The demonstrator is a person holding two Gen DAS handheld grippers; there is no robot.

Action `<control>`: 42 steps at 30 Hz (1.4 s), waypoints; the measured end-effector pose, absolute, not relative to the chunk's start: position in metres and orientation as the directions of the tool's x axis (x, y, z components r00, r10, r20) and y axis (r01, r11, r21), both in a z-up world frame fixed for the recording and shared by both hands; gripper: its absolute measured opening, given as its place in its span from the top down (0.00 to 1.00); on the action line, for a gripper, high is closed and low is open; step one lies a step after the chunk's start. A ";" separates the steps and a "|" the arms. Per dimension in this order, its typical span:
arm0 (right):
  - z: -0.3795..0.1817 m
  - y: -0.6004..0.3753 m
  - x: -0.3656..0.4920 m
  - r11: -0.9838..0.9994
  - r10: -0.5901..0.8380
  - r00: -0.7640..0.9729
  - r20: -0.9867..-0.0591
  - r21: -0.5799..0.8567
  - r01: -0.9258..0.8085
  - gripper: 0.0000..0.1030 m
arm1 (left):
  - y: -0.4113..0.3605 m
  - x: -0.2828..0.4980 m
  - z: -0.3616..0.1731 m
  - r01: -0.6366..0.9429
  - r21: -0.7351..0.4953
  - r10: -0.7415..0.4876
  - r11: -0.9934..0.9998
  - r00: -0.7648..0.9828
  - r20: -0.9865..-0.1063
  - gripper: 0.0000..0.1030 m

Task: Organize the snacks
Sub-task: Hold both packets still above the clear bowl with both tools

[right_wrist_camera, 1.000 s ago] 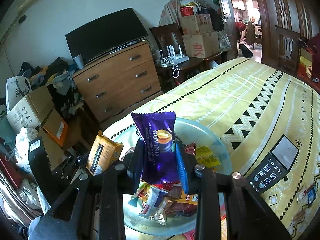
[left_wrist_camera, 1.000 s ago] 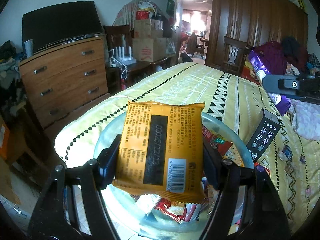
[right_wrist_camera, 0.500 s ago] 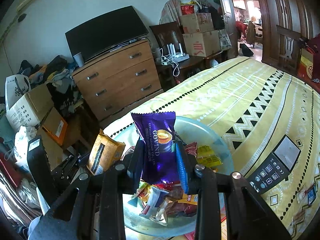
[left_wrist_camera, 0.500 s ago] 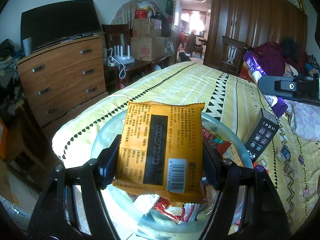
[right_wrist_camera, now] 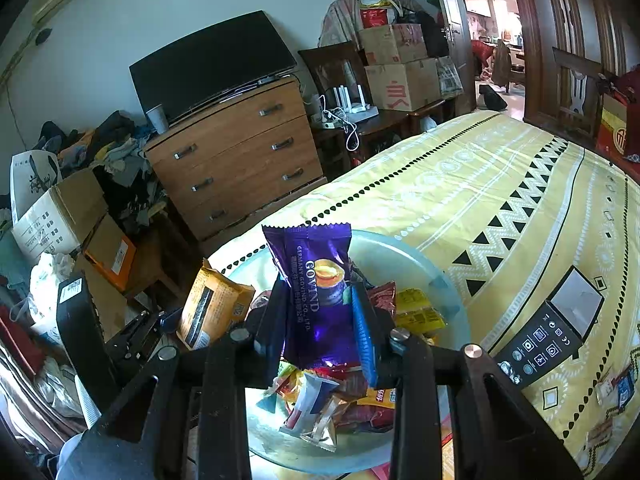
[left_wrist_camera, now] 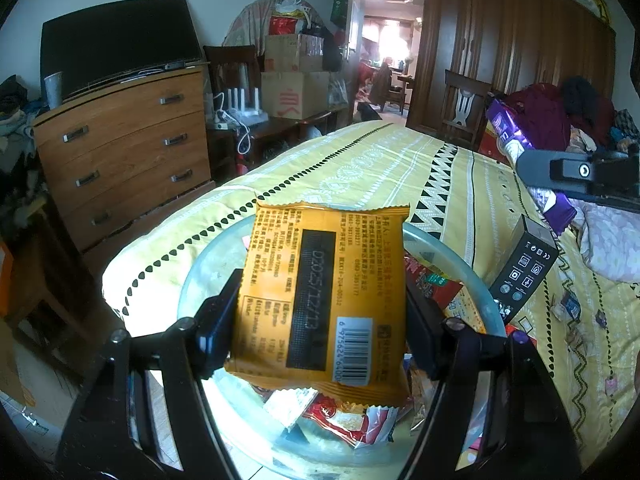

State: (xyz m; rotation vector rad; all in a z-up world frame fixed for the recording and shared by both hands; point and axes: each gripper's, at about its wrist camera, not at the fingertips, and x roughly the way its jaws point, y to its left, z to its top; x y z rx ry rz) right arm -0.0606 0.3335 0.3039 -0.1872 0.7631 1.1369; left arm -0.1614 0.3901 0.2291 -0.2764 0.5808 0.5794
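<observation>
Left wrist view first: left gripper [left_wrist_camera: 320,316] has its two fingers pressed against the sides of an orange snack packet [left_wrist_camera: 324,300], which it holds upright with barcode and date print facing the camera. Below it lies a clear glass bowl [left_wrist_camera: 472,276] on the yellow patterned bed [left_wrist_camera: 380,160], with red and silver wrappers [left_wrist_camera: 352,420] heaped in the bottom. A black remote control [left_wrist_camera: 524,268] rests on the bed just beside the bowl's right rim. At the right edge, the other gripper's body shows with a purple wrapper.

Right wrist view: right gripper [right_wrist_camera: 324,320] is clamped on a purple Govind packet [right_wrist_camera: 320,292], held upright above the same bowl [right_wrist_camera: 444,280], where yellow sachets [right_wrist_camera: 416,312] and other mixed sweets lie. The orange packet [right_wrist_camera: 212,308] appears at the left in the left gripper.

Judging by this, the step in hand is the carry: both packets are lifted over the bowl, neither yet placed. Whether they are going in or coming out cannot be told. The next move calls for bringing each packet to its spot and opening the fingers only once it is low and steady, since the slippery film could slide out of the grip.
</observation>
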 end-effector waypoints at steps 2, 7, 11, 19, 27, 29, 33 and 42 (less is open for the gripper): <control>0.303 0.333 -0.061 0.437 0.753 0.203 -0.626 0.244 -0.866 0.66 | 0.391 -0.161 0.229 -0.582 -0.080 0.436 0.809 0.685 -0.583 0.30; 0.304 0.332 -0.062 0.438 0.754 0.206 -0.624 0.244 -0.865 0.66 | 0.391 -0.160 0.230 -0.581 -0.089 0.432 0.809 0.691 -0.580 0.30; 0.305 0.329 -0.062 0.441 0.757 0.210 -0.619 0.247 -0.863 0.66 | 0.388 -0.160 0.227 -0.576 -0.089 0.427 0.812 0.691 -0.583 0.30; 0.312 0.322 -0.061 0.447 0.756 0.219 -0.617 0.242 -0.861 0.66 | 0.385 -0.157 0.231 -0.561 -0.095 0.415 0.823 0.705 -0.575 0.30; 0.312 0.322 -0.061 0.448 0.756 0.221 -0.617 0.241 -0.861 0.66 | 0.387 -0.157 0.232 -0.559 -0.095 0.413 0.823 0.706 -0.575 0.30; 0.312 0.322 -0.061 0.449 0.756 0.221 -0.617 0.243 -0.860 0.66 | 0.387 -0.158 0.231 -0.557 -0.095 0.411 0.825 0.707 -0.575 0.30; 0.313 0.322 -0.061 0.452 0.753 0.220 -0.620 0.244 -0.858 0.66 | 0.388 -0.158 0.230 -0.559 -0.096 0.412 0.824 0.706 -0.576 0.30; 0.314 0.324 -0.062 0.448 0.753 0.216 -0.621 0.245 -0.860 0.66 | 0.388 -0.157 0.228 -0.556 -0.096 0.408 0.825 0.705 -0.580 0.30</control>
